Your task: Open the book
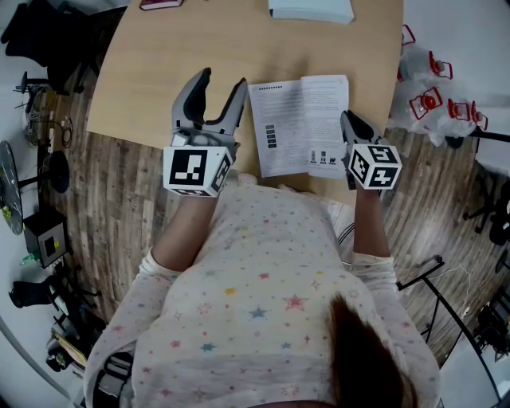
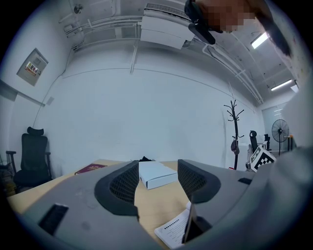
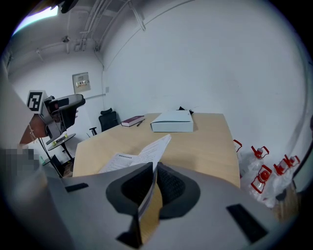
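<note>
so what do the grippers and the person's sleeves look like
Both the left gripper and right gripper are grey, with curved jaws lined by dark meshed pads. Each carries a white cube printed with black square markers. The person's sleeves are pale, dotted with small coloured stars.

Table (image 1: 159, 72) with book (image 1: 299, 123), white box (image 1: 311, 9)

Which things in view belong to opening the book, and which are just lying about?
Part of the job:
- book, lying open on the table
- right gripper, shut on its right-hand pages
- left gripper, open at its left edge

Just lying about:
- white box
- maroon book
- plastic bags on the floor
</note>
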`<state>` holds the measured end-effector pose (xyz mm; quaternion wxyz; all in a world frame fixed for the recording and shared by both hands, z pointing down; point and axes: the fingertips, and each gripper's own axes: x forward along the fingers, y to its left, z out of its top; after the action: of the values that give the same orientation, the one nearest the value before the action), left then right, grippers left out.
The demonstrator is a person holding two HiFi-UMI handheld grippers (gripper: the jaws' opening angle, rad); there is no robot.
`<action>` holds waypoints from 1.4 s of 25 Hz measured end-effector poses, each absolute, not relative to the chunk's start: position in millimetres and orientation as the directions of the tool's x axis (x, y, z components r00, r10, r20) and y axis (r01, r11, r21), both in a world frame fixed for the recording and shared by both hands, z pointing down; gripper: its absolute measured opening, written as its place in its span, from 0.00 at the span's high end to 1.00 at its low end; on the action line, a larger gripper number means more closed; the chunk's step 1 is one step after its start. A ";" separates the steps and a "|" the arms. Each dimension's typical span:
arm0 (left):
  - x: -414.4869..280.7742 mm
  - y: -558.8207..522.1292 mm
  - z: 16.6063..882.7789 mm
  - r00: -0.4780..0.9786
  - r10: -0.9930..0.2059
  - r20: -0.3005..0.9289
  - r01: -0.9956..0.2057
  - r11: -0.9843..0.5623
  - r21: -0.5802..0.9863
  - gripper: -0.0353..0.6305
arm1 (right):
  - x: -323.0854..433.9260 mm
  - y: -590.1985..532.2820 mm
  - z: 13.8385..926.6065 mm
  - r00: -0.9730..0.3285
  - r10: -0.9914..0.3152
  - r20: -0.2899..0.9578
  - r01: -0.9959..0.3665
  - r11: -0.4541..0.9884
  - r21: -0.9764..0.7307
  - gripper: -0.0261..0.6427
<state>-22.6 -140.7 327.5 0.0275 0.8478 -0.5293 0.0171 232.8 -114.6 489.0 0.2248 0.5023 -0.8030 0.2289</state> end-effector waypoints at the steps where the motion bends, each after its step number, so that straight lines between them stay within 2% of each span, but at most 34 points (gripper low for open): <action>1: -22.4 -140.3 328.2 0.439 -0.896 0.060 -0.898 -0.438 0.029 0.59 | 235.9 -114.8 489.9 -0.391 -0.703 0.594 -0.911 0.389 -0.139 0.92; 35: 13.5 -155.2 339.5 0.488 -0.866 0.105 -0.872 -0.489 0.019 0.59 | 310.8 -122.3 510.8 -0.252 -0.704 0.663 -0.952 0.305 -0.037 0.94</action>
<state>13.5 -155.2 339.5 0.0347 0.8619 -0.5043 0.0406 310.8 -122.3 510.8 0.2766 0.5454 -0.7590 0.2233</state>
